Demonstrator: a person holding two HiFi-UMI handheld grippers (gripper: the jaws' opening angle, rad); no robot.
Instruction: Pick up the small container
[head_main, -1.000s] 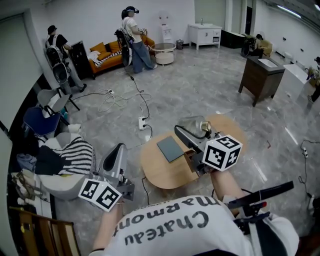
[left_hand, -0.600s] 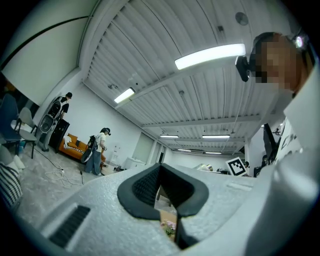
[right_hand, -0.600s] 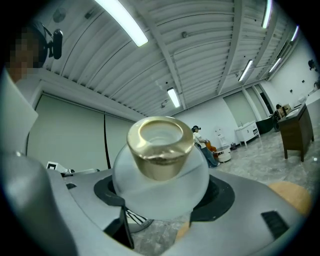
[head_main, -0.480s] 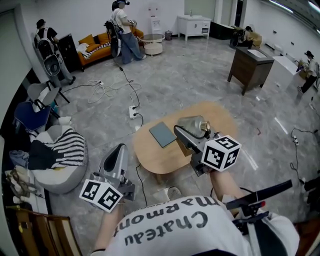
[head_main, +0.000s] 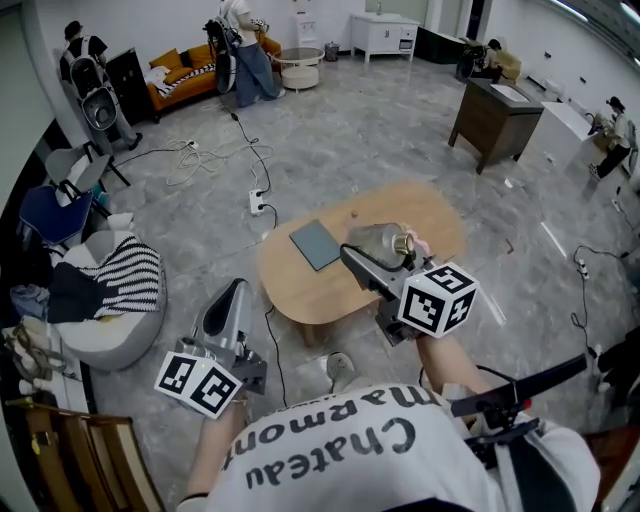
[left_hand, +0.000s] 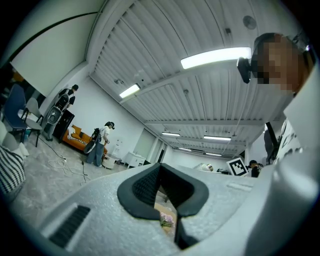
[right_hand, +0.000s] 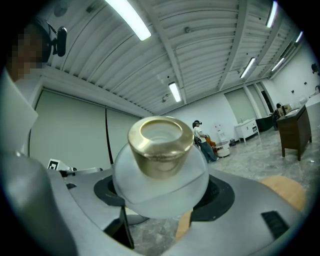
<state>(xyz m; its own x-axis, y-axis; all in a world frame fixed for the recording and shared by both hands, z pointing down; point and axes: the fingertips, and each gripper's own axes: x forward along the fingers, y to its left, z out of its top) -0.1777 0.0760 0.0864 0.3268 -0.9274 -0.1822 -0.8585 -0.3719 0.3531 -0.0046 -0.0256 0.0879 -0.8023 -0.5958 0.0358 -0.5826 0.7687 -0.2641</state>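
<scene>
The small container (head_main: 380, 242) is a clear rounded glass jar with a gold rim. My right gripper (head_main: 362, 258) is shut on it and holds it in the air over the near edge of the round wooden table (head_main: 300, 290). In the right gripper view the container (right_hand: 160, 172) fills the space between the jaws of the right gripper (right_hand: 159, 212), gold mouth facing the camera. My left gripper (head_main: 233, 297) hangs low at the left, off the table over the floor. Its jaws stand together with nothing between them, as the left gripper view also shows for the left gripper (left_hand: 169, 202).
A dark flat pad (head_main: 315, 243) and a small pink thing (head_main: 421, 243) lie on the table. A beanbag with striped cloth (head_main: 110, 290) sits left, with a wooden chair (head_main: 80, 450) nearer. Cables and a power strip (head_main: 255, 200) cross the floor; a dark cabinet (head_main: 495, 120) stands far right.
The table and floor have slid up and left in the head view. Both grippers keep their places in the frame, and the right one still grips the container.
</scene>
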